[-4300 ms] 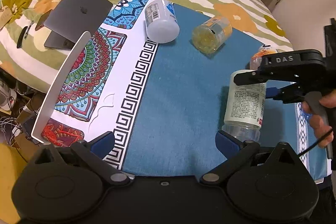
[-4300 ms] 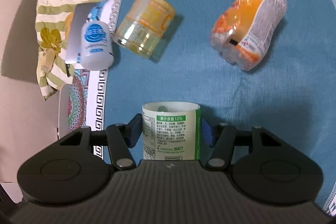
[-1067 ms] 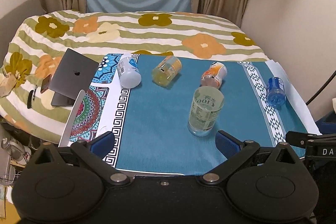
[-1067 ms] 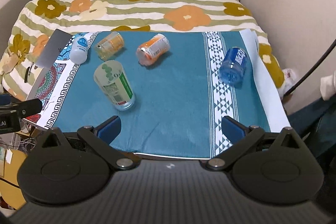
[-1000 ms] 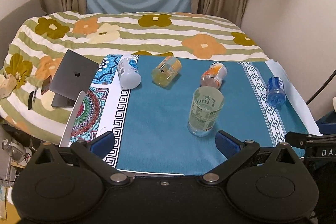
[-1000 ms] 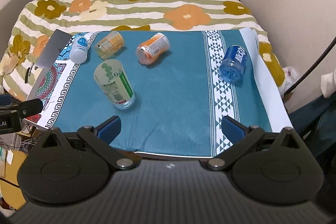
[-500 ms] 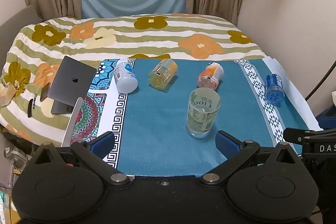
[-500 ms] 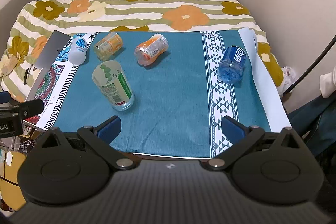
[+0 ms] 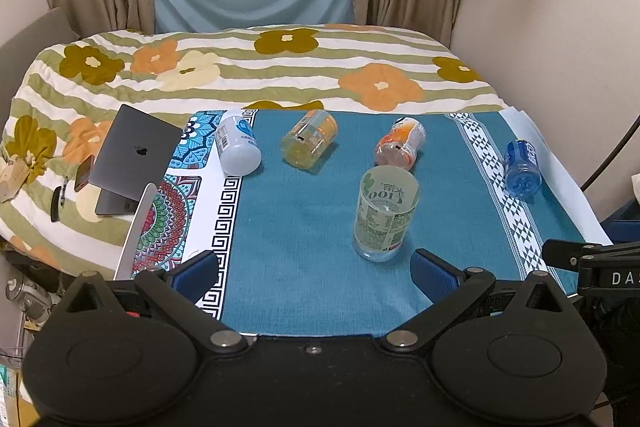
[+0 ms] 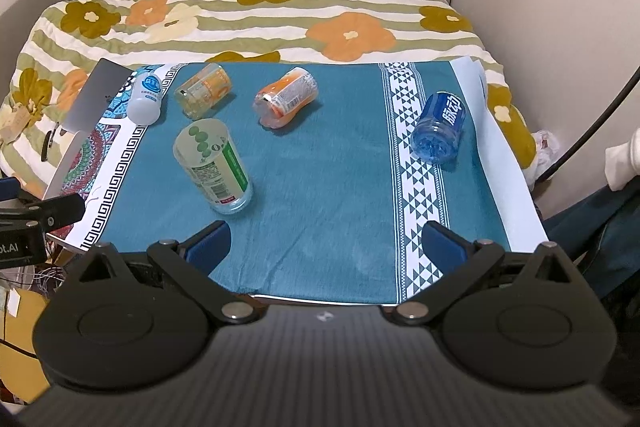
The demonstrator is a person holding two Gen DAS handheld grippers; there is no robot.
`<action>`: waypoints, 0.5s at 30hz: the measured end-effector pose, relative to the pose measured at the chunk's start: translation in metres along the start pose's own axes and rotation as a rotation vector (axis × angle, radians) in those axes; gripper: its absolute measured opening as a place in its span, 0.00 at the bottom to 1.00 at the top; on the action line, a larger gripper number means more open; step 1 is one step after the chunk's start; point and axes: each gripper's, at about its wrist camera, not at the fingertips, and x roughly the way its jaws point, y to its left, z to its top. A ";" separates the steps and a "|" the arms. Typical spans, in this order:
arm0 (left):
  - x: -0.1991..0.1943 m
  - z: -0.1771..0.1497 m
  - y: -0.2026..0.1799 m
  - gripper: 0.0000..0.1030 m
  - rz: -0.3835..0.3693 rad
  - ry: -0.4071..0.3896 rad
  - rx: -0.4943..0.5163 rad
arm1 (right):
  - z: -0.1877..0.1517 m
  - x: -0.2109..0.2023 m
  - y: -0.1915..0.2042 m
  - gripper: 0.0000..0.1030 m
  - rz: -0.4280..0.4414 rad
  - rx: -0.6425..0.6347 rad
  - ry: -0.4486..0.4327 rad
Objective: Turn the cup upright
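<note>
A clear cup with a green and white label (image 9: 383,214) stands upright on the blue cloth (image 9: 304,227); it also shows in the right wrist view (image 10: 214,165). Several cups lie on their sides: a white one (image 9: 237,147), a yellow one (image 9: 309,143), an orange one (image 9: 400,147) and a blue one (image 9: 521,167). My left gripper (image 9: 314,275) is open and empty at the table's near edge, just short of the upright cup. My right gripper (image 10: 326,247) is open and empty at the near edge, right of that cup.
A grey laptop (image 9: 134,157) and a phone (image 9: 83,173) lie on the flowered bedspread (image 9: 280,67) at the left. A patterned mat (image 9: 168,219) covers the table's left end. A wall (image 9: 560,47) stands at the right. A black cable (image 10: 588,131) hangs at right.
The right gripper let go of the green-label cup, which now stands upright. Both grippers drew back to the near edge and rose slightly.
</note>
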 end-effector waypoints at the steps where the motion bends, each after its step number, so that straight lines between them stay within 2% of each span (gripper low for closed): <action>1: 0.000 0.000 0.000 1.00 0.001 0.000 0.001 | 0.000 0.000 0.000 1.00 -0.001 0.000 0.000; 15: 0.000 0.000 0.001 1.00 0.013 -0.005 0.013 | 0.000 -0.001 -0.001 1.00 -0.011 -0.001 -0.006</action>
